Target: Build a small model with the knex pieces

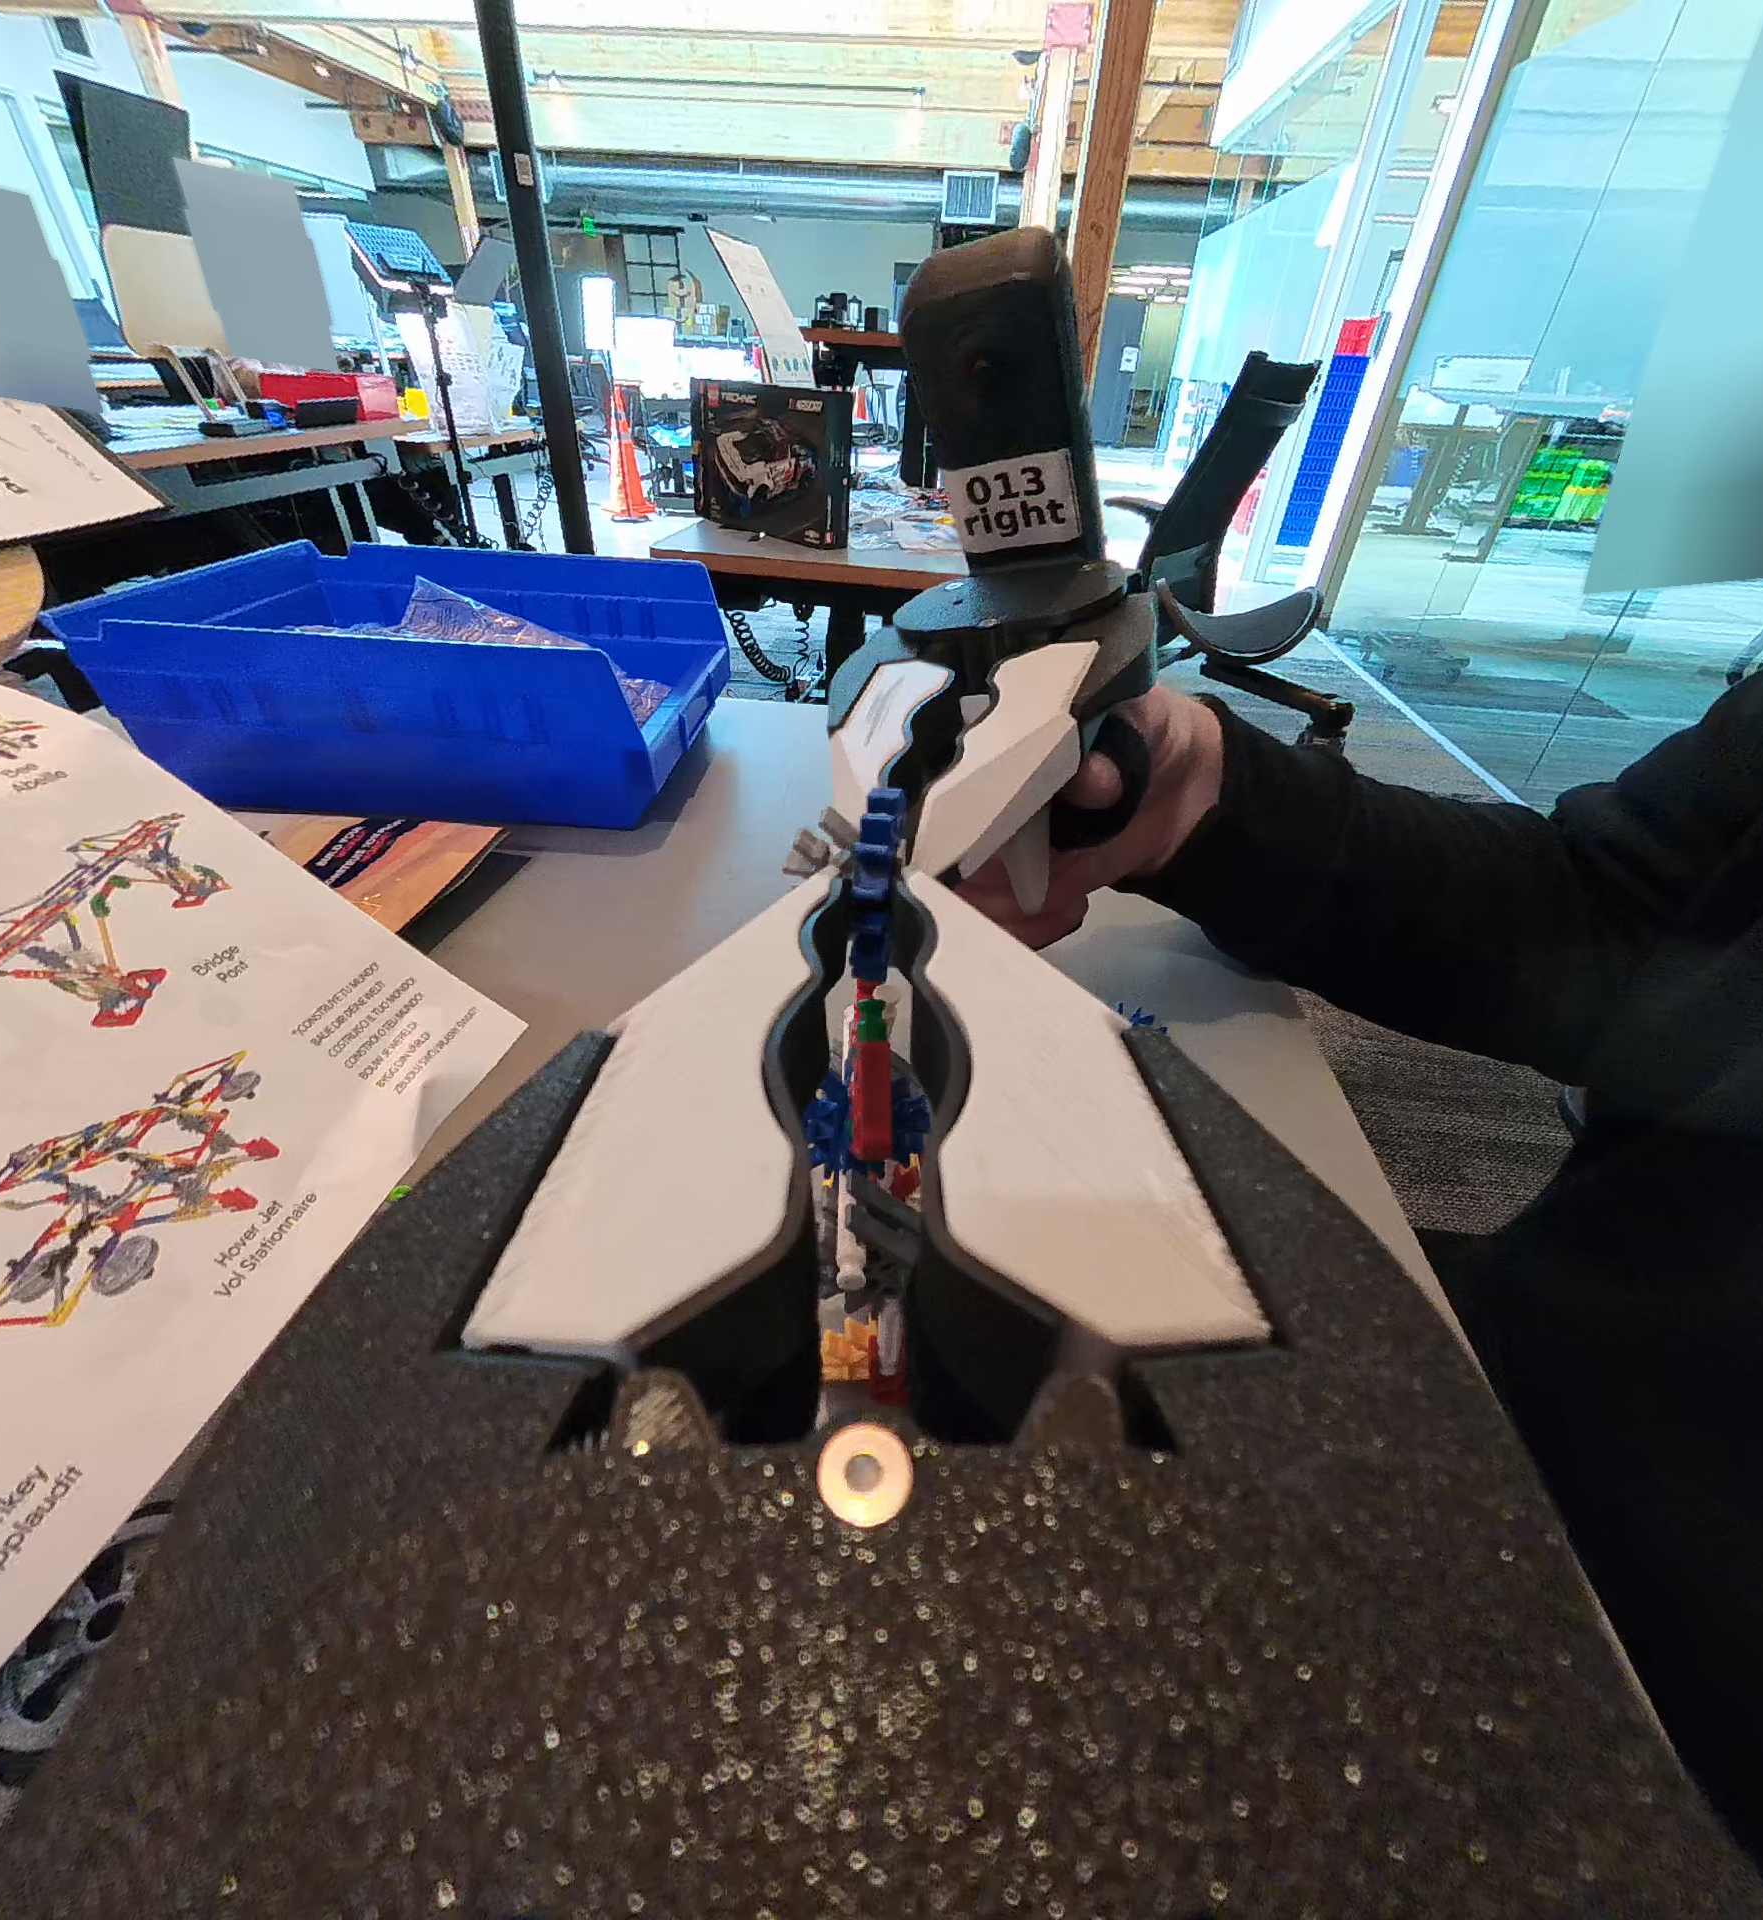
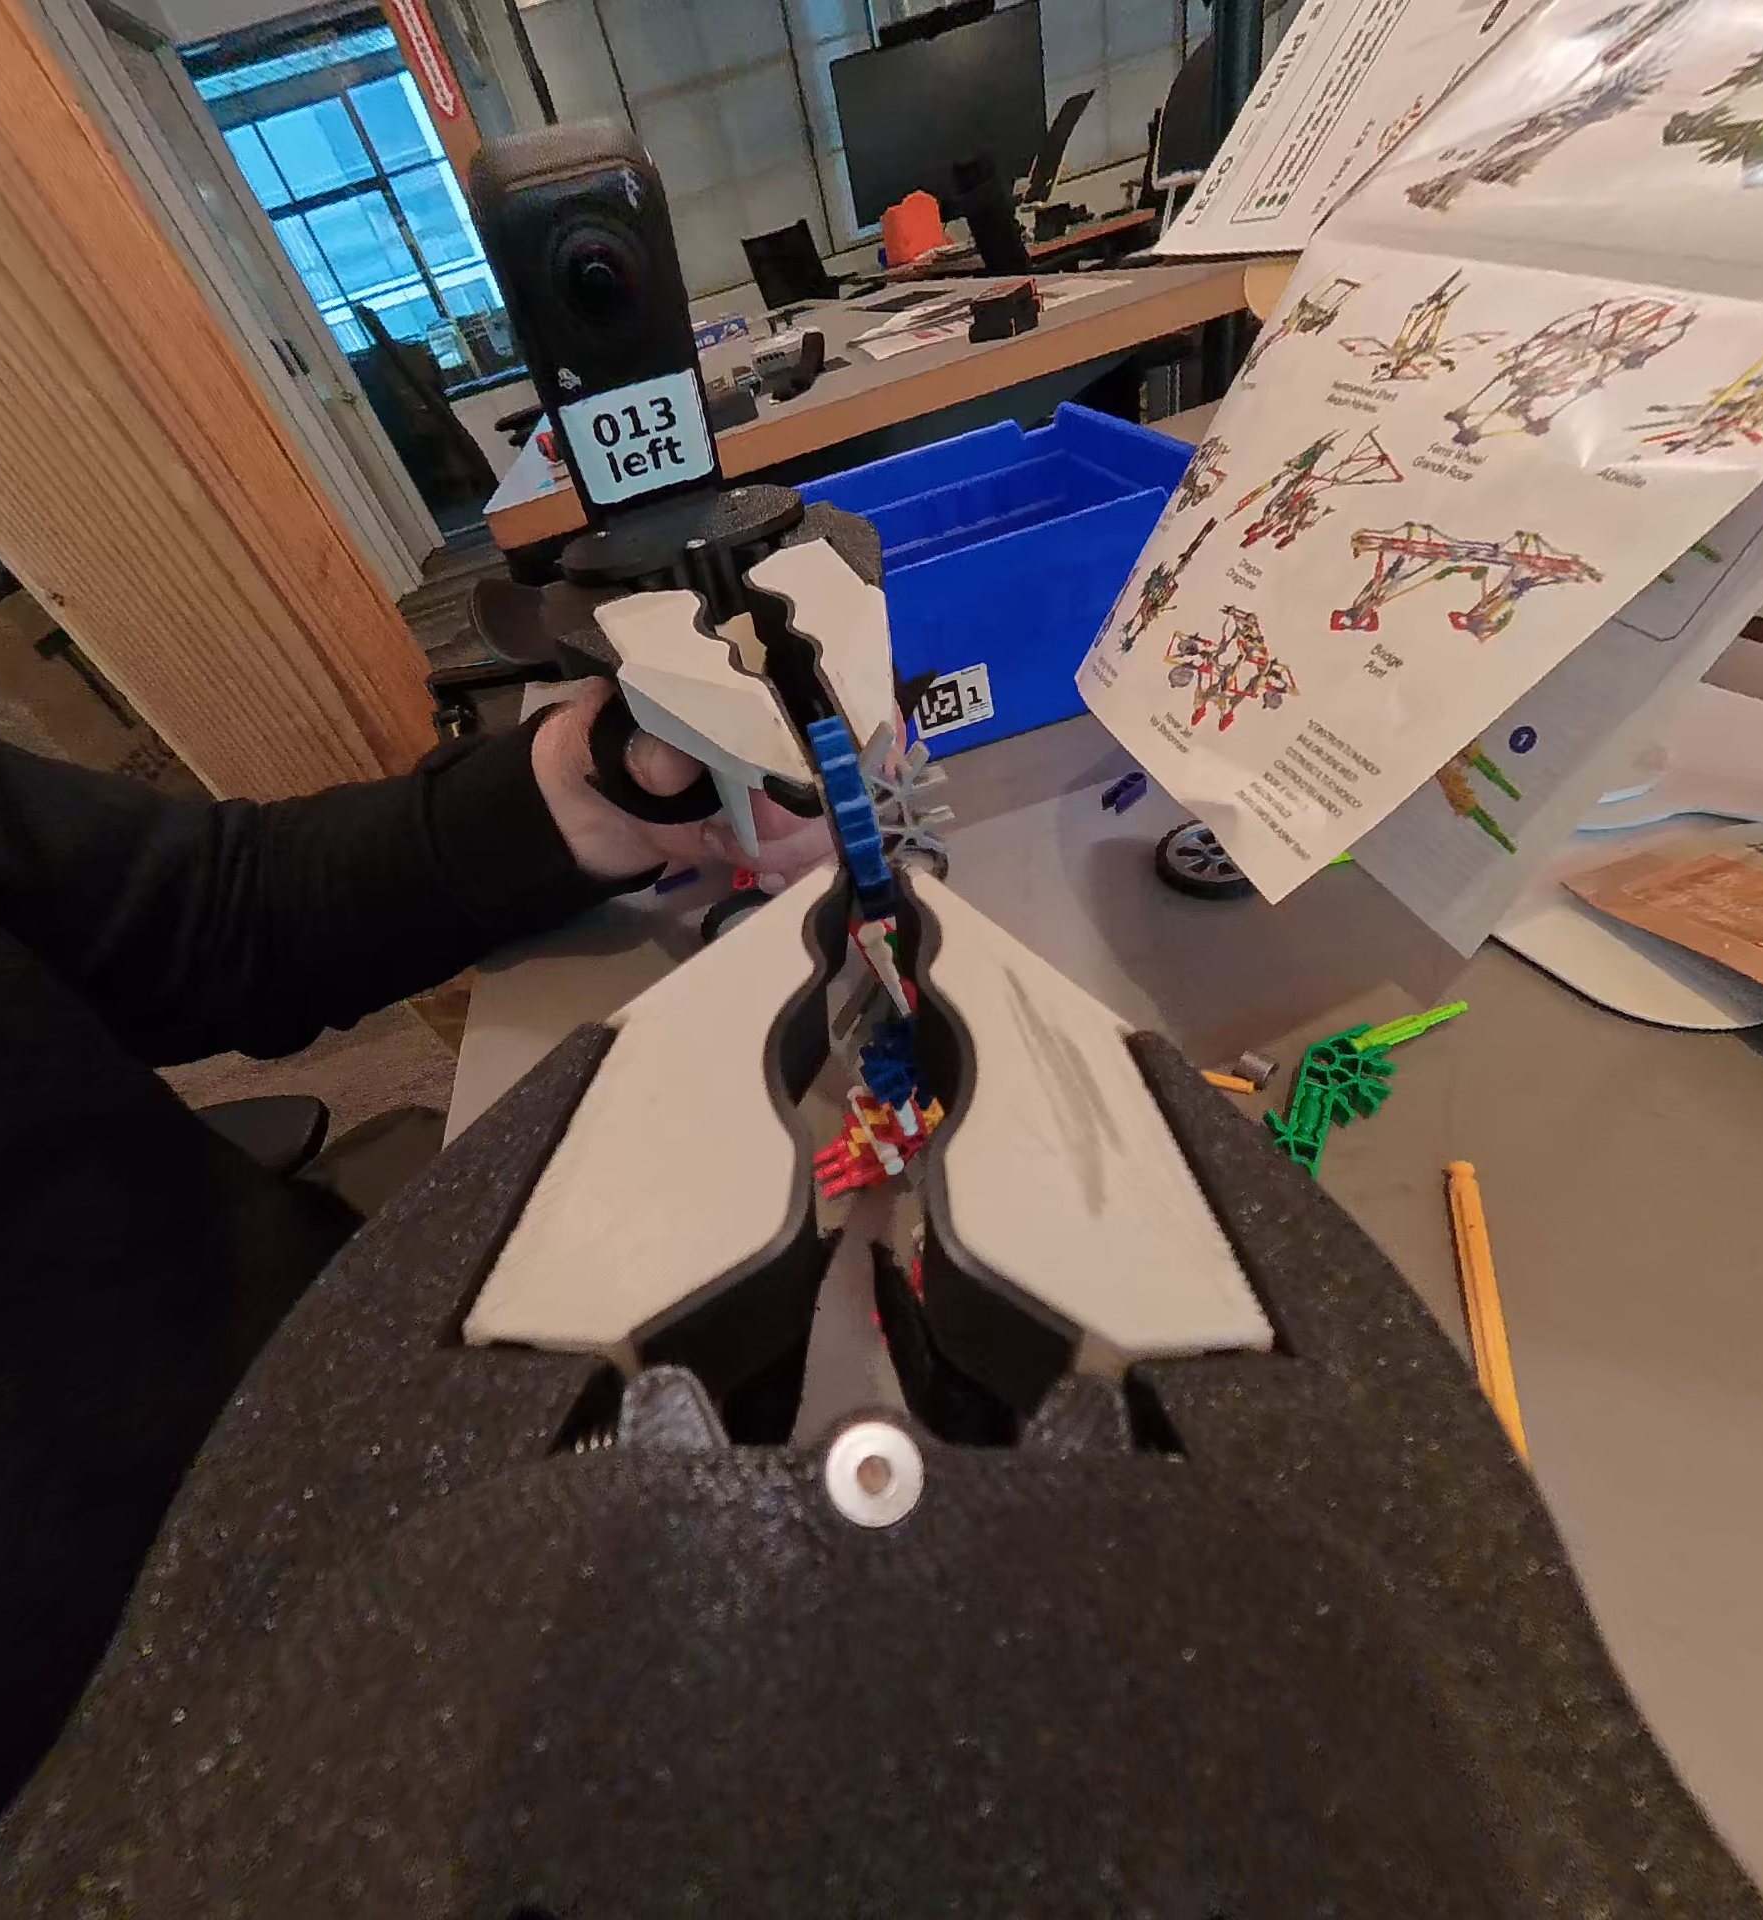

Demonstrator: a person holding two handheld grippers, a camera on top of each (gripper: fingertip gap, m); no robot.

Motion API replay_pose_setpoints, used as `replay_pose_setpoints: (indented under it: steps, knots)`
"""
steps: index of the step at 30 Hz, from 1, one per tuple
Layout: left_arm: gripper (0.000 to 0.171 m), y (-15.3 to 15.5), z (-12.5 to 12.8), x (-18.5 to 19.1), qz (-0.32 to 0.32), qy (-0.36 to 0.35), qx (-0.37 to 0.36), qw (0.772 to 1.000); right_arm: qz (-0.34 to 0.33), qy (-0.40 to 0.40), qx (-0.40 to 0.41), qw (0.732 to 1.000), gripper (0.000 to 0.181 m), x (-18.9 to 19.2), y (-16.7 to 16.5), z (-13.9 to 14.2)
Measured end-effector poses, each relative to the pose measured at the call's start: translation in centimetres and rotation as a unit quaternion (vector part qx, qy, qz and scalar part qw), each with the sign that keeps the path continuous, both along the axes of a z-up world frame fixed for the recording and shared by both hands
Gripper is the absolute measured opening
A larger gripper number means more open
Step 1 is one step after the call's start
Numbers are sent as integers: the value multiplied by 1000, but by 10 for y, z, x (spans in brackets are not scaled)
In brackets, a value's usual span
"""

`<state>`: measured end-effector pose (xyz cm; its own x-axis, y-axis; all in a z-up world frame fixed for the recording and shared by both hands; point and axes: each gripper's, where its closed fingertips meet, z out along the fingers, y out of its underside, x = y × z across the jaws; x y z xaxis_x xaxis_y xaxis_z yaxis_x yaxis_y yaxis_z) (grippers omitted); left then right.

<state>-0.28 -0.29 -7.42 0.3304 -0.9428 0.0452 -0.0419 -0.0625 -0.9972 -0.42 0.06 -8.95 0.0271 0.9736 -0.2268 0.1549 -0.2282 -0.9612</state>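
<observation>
Two grippers pinch one blue gear (image 1: 875, 873). Left gripper (image 1: 872, 883) narrow, clamped on gear rim; right gripper (image 2: 872, 883) narrow, clamped on opposite rim, above counter (image 2: 1635, 1195). Grey connector (image 2: 903, 784) beside gear. Risk: opposing pulls twist gear out, slips onto counter.

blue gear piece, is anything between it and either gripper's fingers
Nothing visible does. The left gripper and right gripper are both shut directly on the blue gear piece, meeting tip to tip above the grey table.
</observation>
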Motion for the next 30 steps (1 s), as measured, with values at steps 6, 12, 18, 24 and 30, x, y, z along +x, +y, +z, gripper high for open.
replay_pose_setpoints:
  steps: [6, 12, 18, 24, 30]
  knots:
    - [6, -1, -2, 1, -2, 5, 0, 1000, 10, -2, -8, 1000, 7, 0, 0, -5]
    - [6, -4, -1, 2, -11, 7, -1, 1000, 26, 2, -17, 1000, 8, 1, -3, -6]
    - [5, -4, -3, 3, -12, 12, 0, 1000, 35, 2, -27, 999, 8, 1, -3, -7]
    - [5, -3, -3, 2, -2, 19, 21, 1000, 28, -8, -14, 999, 8, 0, -1, -8]
    - [5, -2, -1, 2, 9, 25, 41, 999, 20, -23, 19, 999, 15, 1, 1, -5]
